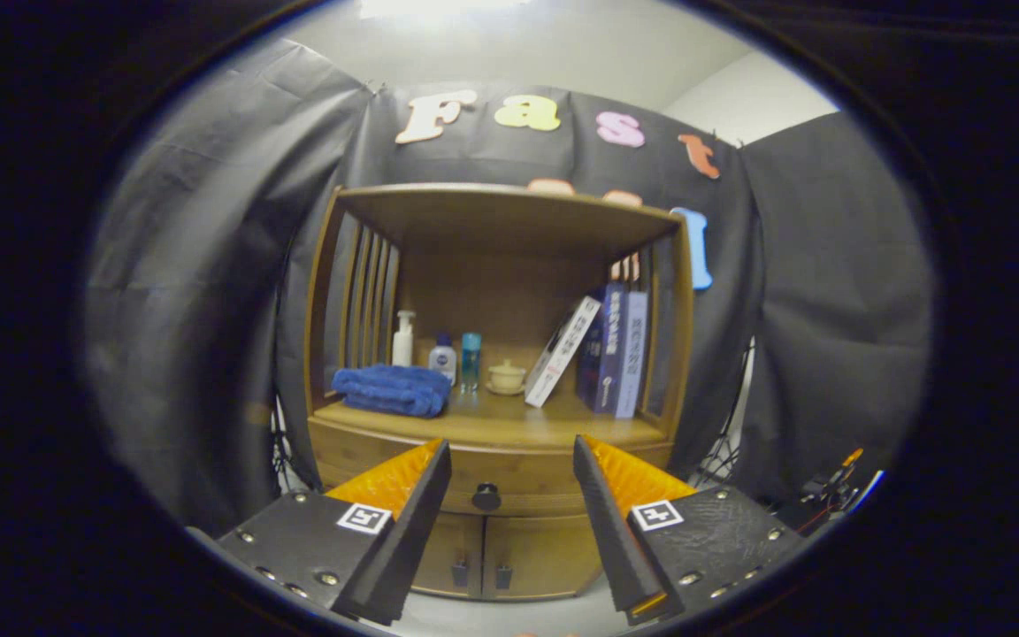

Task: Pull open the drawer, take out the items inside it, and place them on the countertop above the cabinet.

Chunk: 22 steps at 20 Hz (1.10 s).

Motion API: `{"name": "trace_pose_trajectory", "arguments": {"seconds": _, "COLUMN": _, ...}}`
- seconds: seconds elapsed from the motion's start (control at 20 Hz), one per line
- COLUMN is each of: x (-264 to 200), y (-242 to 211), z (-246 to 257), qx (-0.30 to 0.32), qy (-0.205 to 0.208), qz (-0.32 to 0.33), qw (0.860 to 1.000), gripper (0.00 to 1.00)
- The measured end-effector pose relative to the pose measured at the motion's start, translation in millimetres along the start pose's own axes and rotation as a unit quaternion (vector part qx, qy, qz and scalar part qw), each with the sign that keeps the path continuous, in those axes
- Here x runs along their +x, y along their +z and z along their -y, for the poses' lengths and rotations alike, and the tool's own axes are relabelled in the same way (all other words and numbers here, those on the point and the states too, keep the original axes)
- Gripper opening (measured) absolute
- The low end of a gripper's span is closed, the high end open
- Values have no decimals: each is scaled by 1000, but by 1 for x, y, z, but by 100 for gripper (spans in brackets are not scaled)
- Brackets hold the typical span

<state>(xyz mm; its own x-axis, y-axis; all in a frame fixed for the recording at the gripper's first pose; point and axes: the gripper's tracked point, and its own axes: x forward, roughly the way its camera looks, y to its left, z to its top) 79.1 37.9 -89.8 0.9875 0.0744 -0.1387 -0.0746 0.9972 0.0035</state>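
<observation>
Black cloth hangs in folds around the booth, with a pale ceiling above, and against it stands a wooden cabinet with slatted sides and an open shelf bay.

From the gripper view, the worktop above the drawer already carries a folded blue towel to the left, a white pump bottle, a small white bottle and a slim teal bottle behind it, a little cream lidded pot in the middle, and books to the right, one leaning against the upright ones. Free board is left mostly along the front edge, which looks like the likely place for whatever comes out.

The drawer sits just under that board and appears fully closed, its dark round knob showing in the gap between the fingers, beyond their tips. The gripper is held wide, nothing between the fingers, seemingly lined up on the knob so a straight advance would bring it between them; it is still apart from the front.

Below, two small doors with dark pulls are partly covered by the fingers. The drawer's contents are hidden entirely. To the right, past the cabinet, some wiring is too small to make out.
</observation>
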Motion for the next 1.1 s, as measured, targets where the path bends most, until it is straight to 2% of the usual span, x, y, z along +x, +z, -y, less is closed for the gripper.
{"name": "trace_pose_trajectory", "arguments": {"seconds": 0.25, "x": 67, "y": -60, "z": -26, "qx": 72, "qy": 42, "qz": -46, "qw": 995, "gripper": 84}}
{"name": "trace_pose_trajectory", "arguments": {"seconds": 0.35, "x": 90, "y": -80, "z": -18, "qx": 94, "qy": 29, "qz": -60, "qw": 993, "gripper": 84}}
{"name": "trace_pose_trajectory", "arguments": {"seconds": 0.4, "x": 102, "y": -91, "z": -14, "qx": 102, "qy": 22, "qz": -65, "qw": 992, "gripper": 78}}
{"name": "trace_pose_trajectory", "arguments": {"seconds": 0.5, "x": 118, "y": -109, "z": -17, "qx": 116, "qy": 24, "qz": -81, "qw": 990, "gripper": 76}}
{"name": "trace_pose_trajectory", "arguments": {"seconds": 0.7, "x": 145, "y": -136, "z": -18, "qx": 115, "qy": 30, "qz": -106, "qw": 987, "gripper": 73}}
{"name": "trace_pose_trajectory", "arguments": {"seconds": 0.85, "x": 158, "y": -155, "z": -14, "qx": 98, "qy": 20, "qz": -134, "qw": 986, "gripper": 73}}
{"name": "trace_pose_trajectory", "arguments": {"seconds": 0.95, "x": 168, "y": -157, "z": -17, "qx": 92, "qy": 19, "qz": -130, "qw": 987, "gripper": 51}}
{"name": "trace_pose_trajectory", "arguments": {"seconds": 1.1, "x": 173, "y": -159, "z": -16, "qx": 71, "qy": 16, "qz": -138, "qw": 988, "gripper": 45}}
